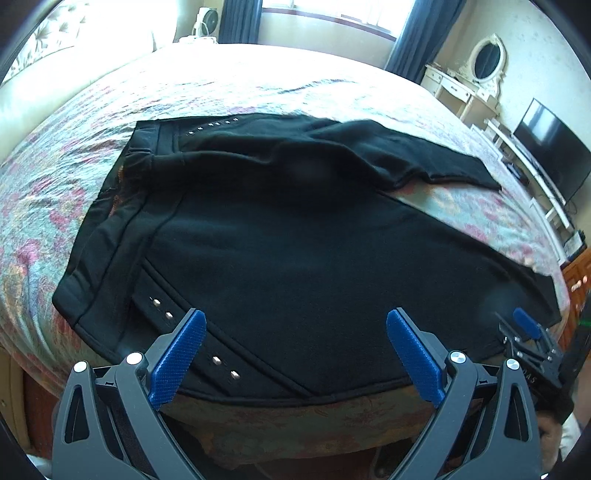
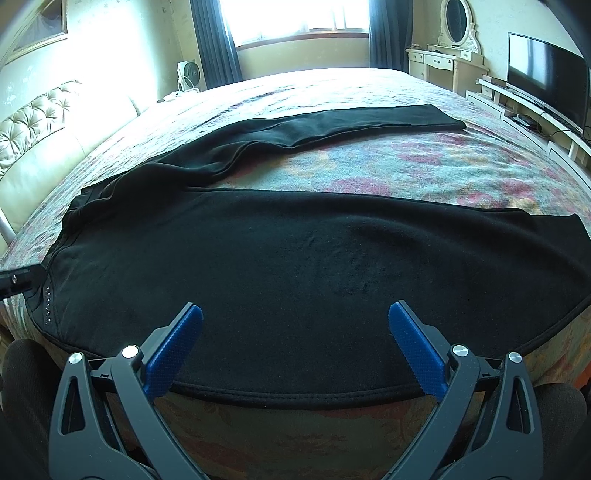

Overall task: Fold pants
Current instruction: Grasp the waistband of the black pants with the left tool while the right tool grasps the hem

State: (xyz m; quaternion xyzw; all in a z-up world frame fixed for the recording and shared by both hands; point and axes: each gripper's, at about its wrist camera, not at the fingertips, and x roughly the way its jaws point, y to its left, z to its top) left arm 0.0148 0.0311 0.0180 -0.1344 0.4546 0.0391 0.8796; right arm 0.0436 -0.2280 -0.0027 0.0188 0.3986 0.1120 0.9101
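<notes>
Black pants (image 1: 280, 251) lie spread on a floral bedspread (image 1: 55, 192), waistband to the left, the two legs splayed apart to the right. A row of silver studs (image 1: 162, 309) runs along the near side seam. My left gripper (image 1: 295, 332) hovers open over the near hip edge, nothing between its blue pads. In the right wrist view the near leg (image 2: 314, 266) fills the foreground and the far leg (image 2: 332, 122) angles away. My right gripper (image 2: 295, 328) is open above the near leg's seam edge. The right gripper also shows in the left wrist view (image 1: 526, 328).
The bed's near edge (image 2: 295, 421) drops off just under both grippers. A padded headboard (image 2: 33, 122) lies left. A TV (image 2: 546, 77) on a low white unit and a vanity with oval mirror (image 2: 456, 22) stand right. A fan (image 2: 188, 74) sits by the window.
</notes>
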